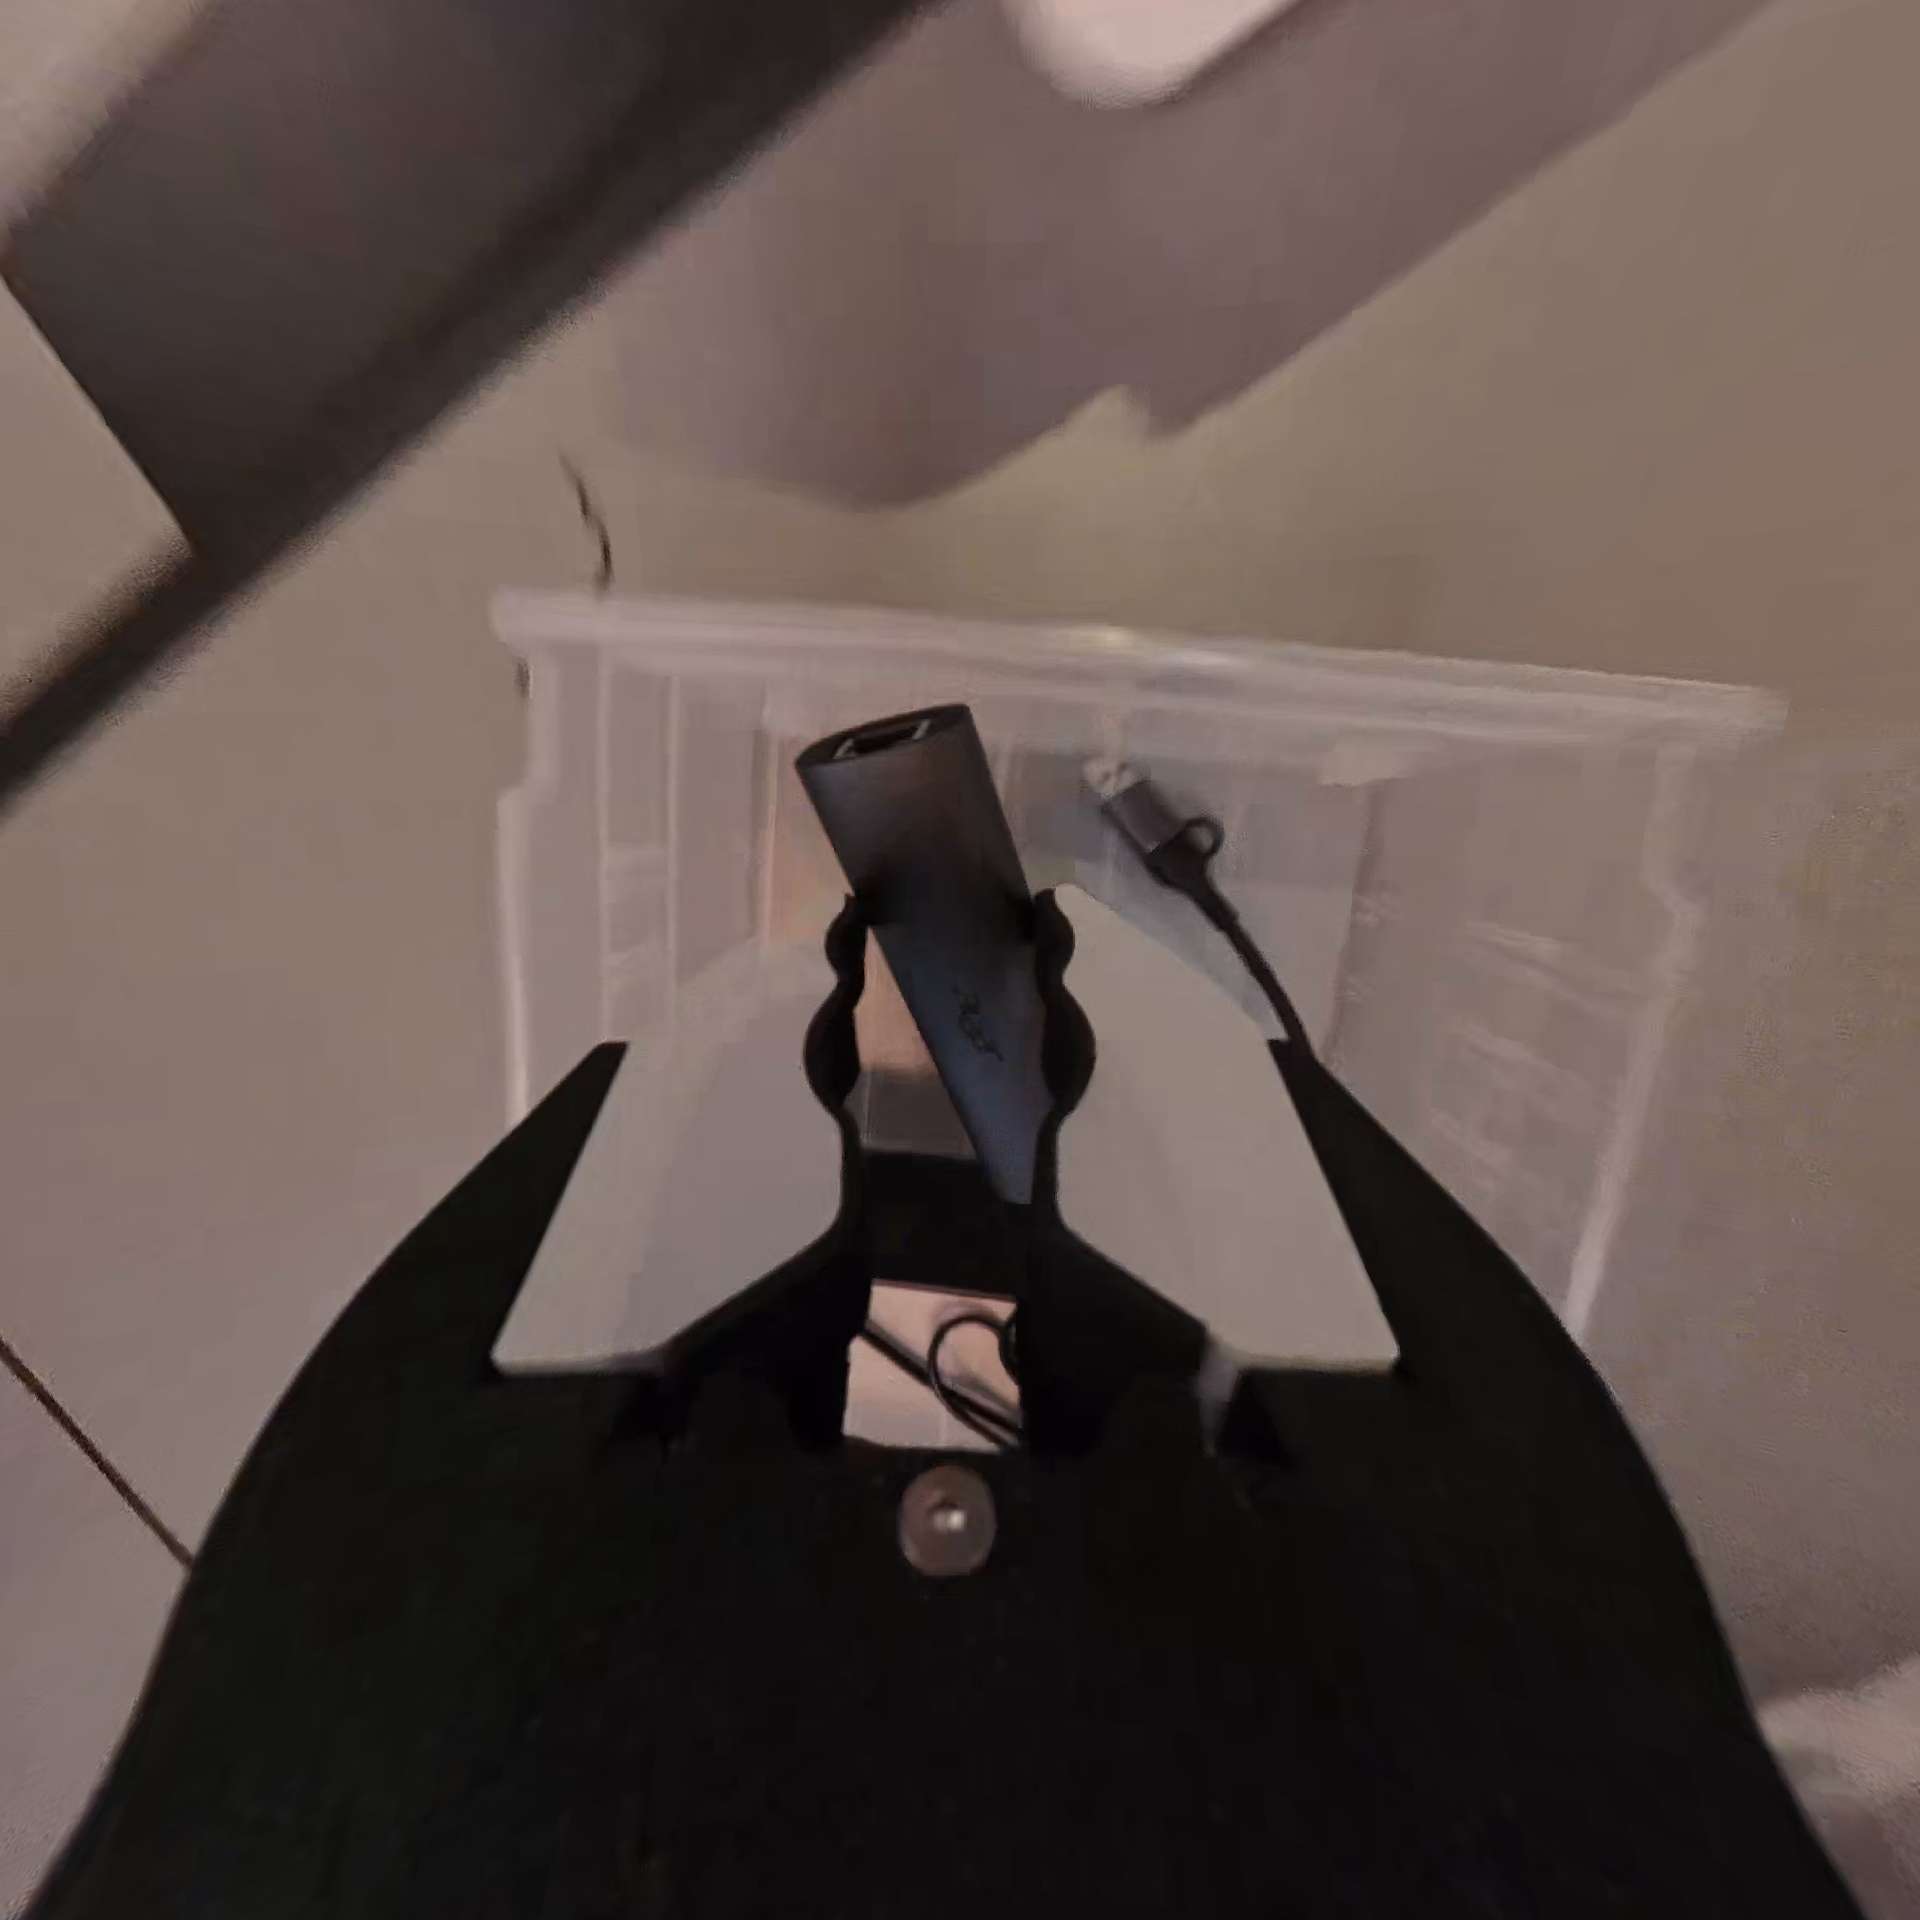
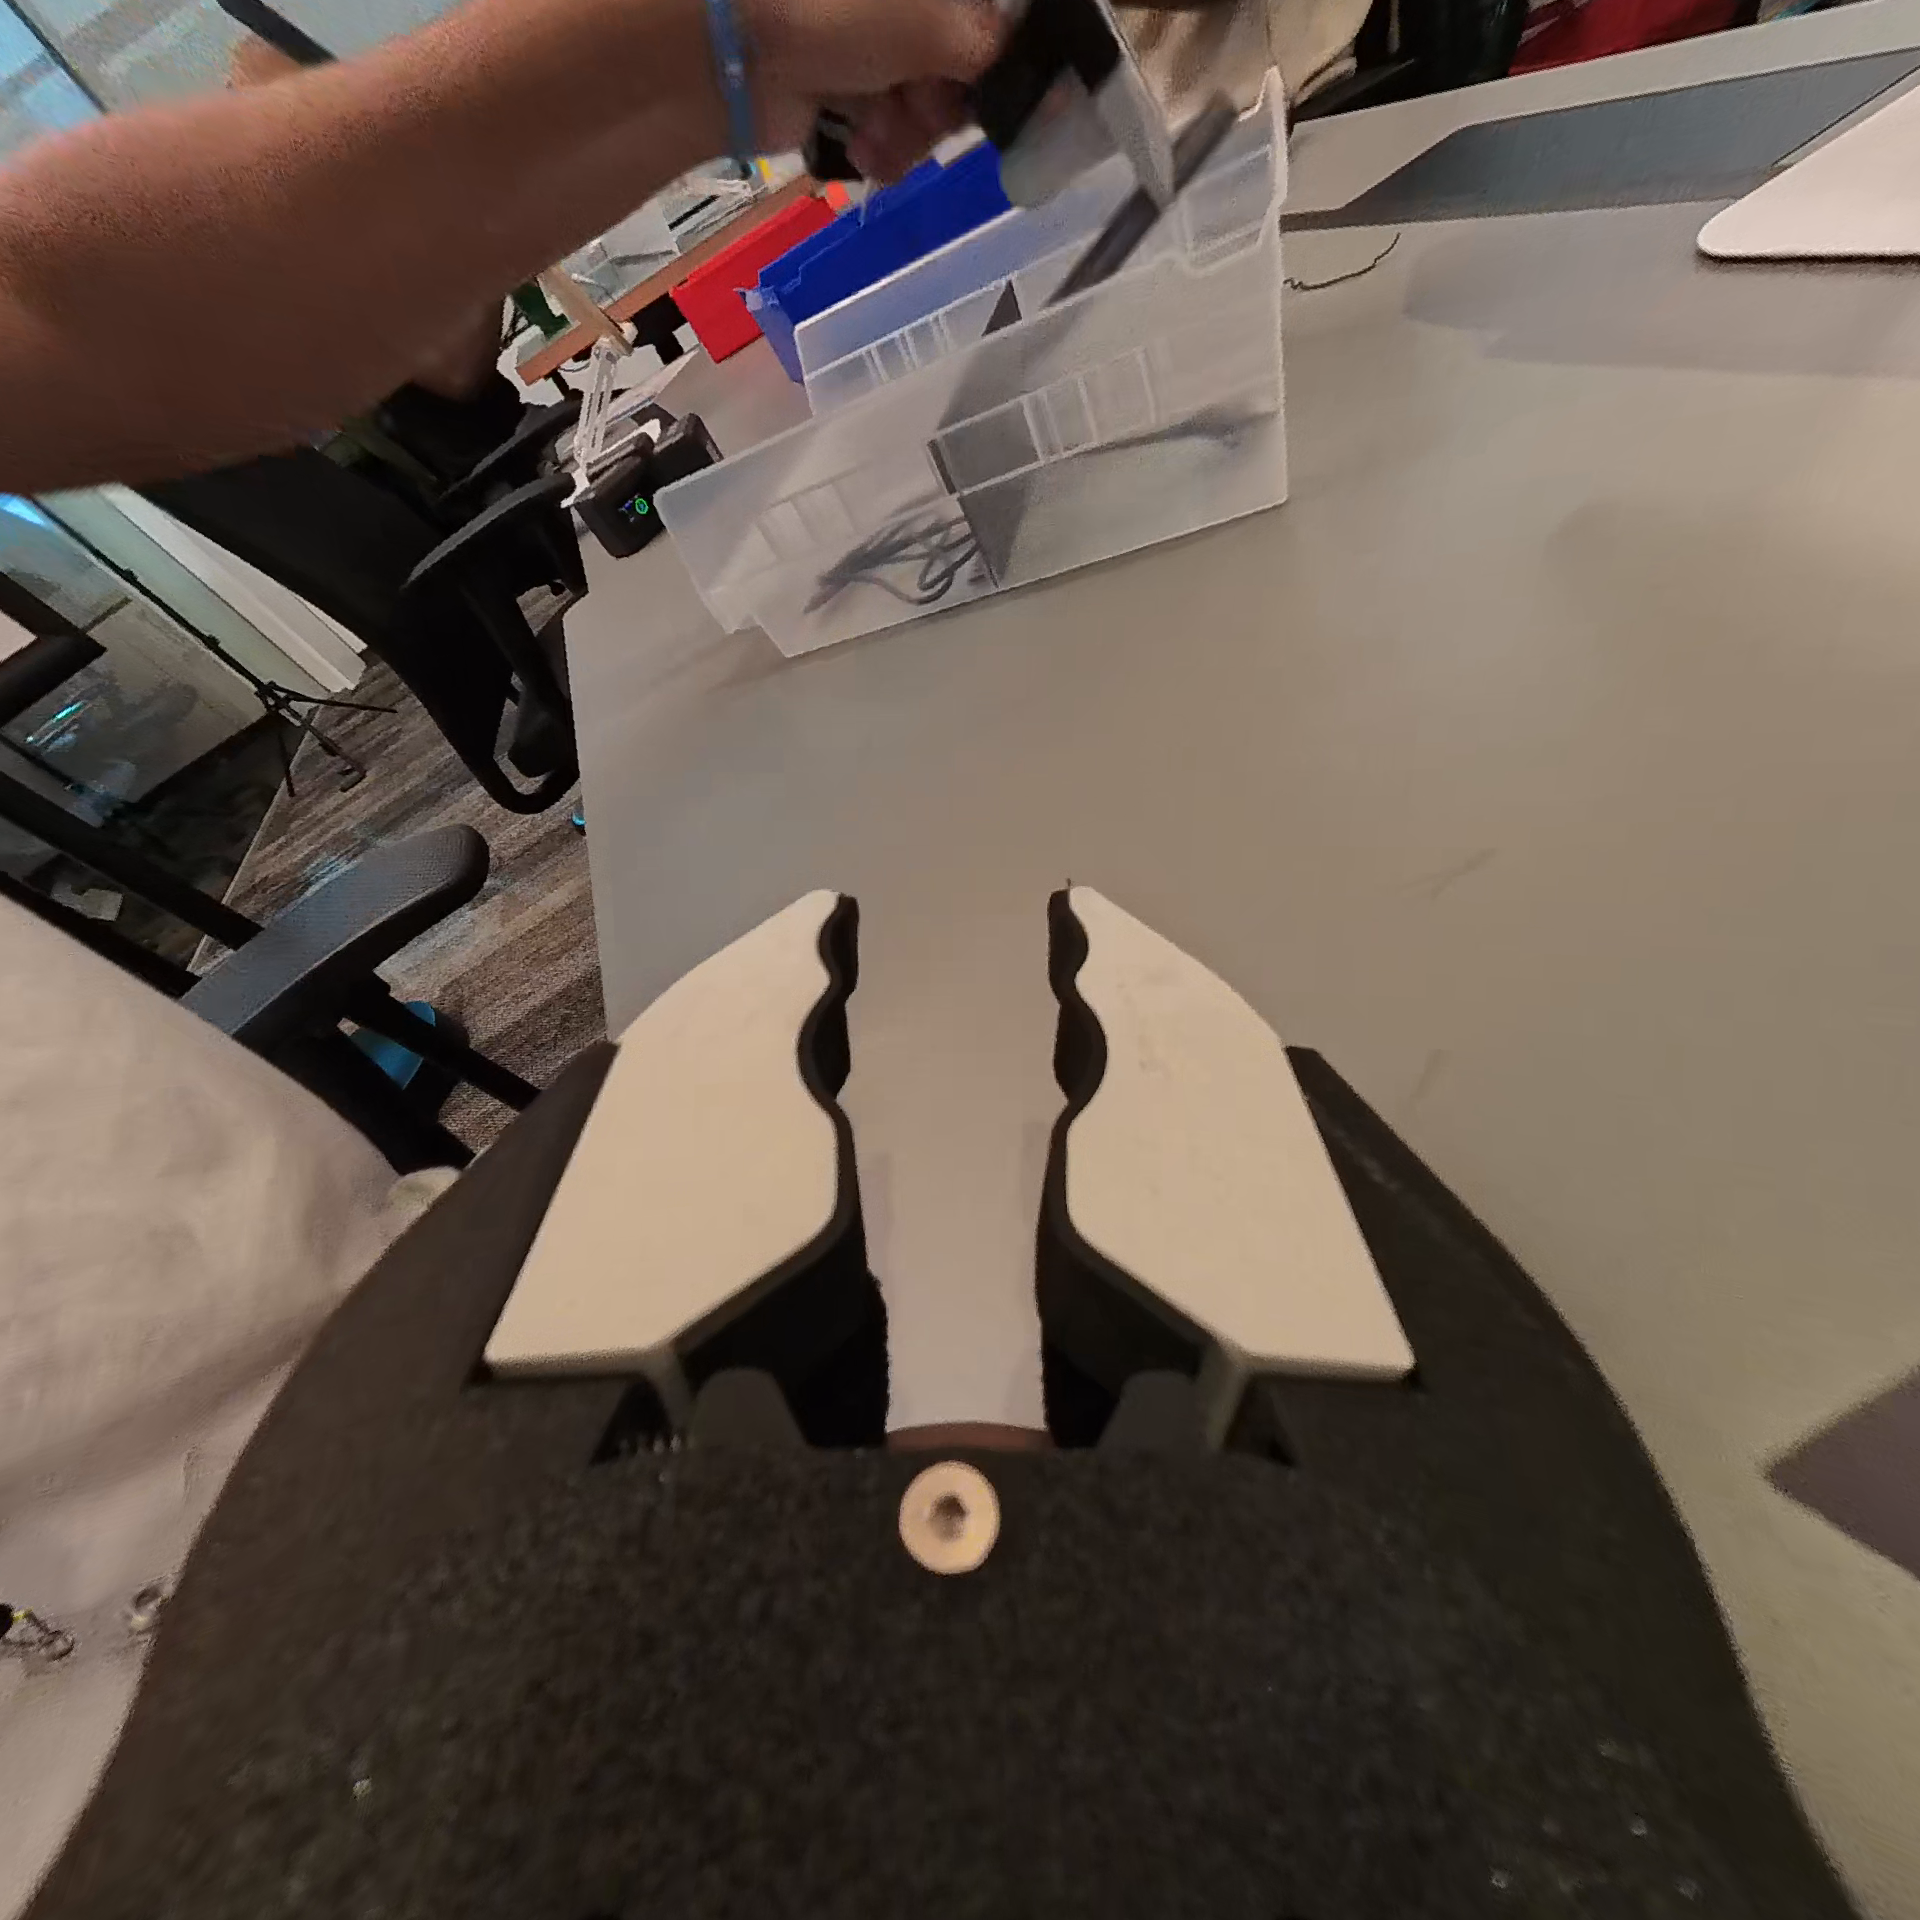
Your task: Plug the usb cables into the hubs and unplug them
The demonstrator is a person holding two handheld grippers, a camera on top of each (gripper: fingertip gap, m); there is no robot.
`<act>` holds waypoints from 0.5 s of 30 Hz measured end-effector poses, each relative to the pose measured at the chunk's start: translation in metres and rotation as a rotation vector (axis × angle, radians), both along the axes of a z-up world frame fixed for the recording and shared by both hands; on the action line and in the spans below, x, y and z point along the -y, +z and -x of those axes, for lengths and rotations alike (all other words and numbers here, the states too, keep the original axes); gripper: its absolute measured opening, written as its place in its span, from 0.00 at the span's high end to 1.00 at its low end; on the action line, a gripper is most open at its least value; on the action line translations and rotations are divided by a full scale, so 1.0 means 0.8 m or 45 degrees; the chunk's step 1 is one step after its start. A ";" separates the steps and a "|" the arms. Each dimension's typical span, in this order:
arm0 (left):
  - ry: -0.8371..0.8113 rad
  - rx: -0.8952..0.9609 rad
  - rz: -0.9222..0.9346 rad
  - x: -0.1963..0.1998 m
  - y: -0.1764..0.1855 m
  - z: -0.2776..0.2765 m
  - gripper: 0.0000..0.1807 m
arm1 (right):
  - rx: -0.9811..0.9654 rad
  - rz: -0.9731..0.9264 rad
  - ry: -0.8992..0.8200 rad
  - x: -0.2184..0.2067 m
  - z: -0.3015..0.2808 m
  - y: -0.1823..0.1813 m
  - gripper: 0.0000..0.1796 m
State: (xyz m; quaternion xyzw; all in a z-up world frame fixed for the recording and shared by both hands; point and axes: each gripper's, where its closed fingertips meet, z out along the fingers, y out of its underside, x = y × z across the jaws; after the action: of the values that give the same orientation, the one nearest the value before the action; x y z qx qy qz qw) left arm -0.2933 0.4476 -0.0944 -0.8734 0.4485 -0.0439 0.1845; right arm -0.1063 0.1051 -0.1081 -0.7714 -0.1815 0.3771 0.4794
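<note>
My left gripper [image 1: 951,914] is shut on a dark grey USB hub [image 1: 914,831], both pads pressing its sides. The hub sticks up past the fingertips with its open port end on top. The hub's own black cable with a grey plug [image 1: 1138,805] hangs to the right. I hold it above a clear plastic bin [image 1: 1143,665]. In the right wrist view the left gripper [image 2: 1091,114] shows blurred over the clear bin [image 2: 1143,416], which holds dark cables [image 2: 904,566]. My right gripper [image 2: 951,914] is open and empty, low over the grey table [image 2: 1351,779].
A person's arm [image 2: 364,208] reaches across the top left. Blue [image 2: 894,239] and red [image 2: 748,275] bins stand behind the clear one. A white flat object [image 2: 1818,208] lies at the far right. Office chairs [image 2: 343,935] stand off the table's left edge.
</note>
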 end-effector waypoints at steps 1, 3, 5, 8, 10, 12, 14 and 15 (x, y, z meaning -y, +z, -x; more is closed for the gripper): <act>-0.075 0.062 -0.110 0.011 0.024 -0.010 0.83 | -0.004 -0.001 -0.004 -0.002 0.000 0.001 0.81; -0.194 0.117 -0.338 0.039 0.069 -0.026 0.83 | -0.055 -0.011 -0.012 -0.011 0.001 0.012 0.81; -0.397 0.134 -0.589 0.081 0.105 -0.050 0.83 | -0.118 -0.004 -0.046 -0.029 -0.001 0.031 0.81; -0.676 0.035 -1.003 0.149 0.138 -0.088 0.83 | -0.189 -0.008 -0.025 -0.060 0.007 0.076 0.80; -0.844 -0.105 -1.240 0.190 0.142 -0.114 0.83 | -0.185 -0.029 0.008 -0.081 0.016 0.109 0.77; -0.981 -0.198 -1.443 0.228 0.138 -0.140 0.83 | -0.212 -0.045 0.054 -0.097 0.026 0.141 0.74; -1.063 -0.266 -1.566 0.256 0.124 -0.161 0.83 | -0.197 -0.058 0.086 -0.106 0.035 0.156 0.73; -1.091 -0.278 -1.607 0.267 0.117 -0.170 0.83 | -0.153 -0.056 0.087 -0.108 0.037 0.153 0.72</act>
State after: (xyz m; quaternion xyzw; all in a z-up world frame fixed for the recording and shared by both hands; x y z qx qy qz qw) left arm -0.1575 0.2340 -0.0004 -0.3523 0.7033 0.2389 0.5693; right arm -0.1359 0.1917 0.0146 -0.7301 -0.1870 0.4348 0.4929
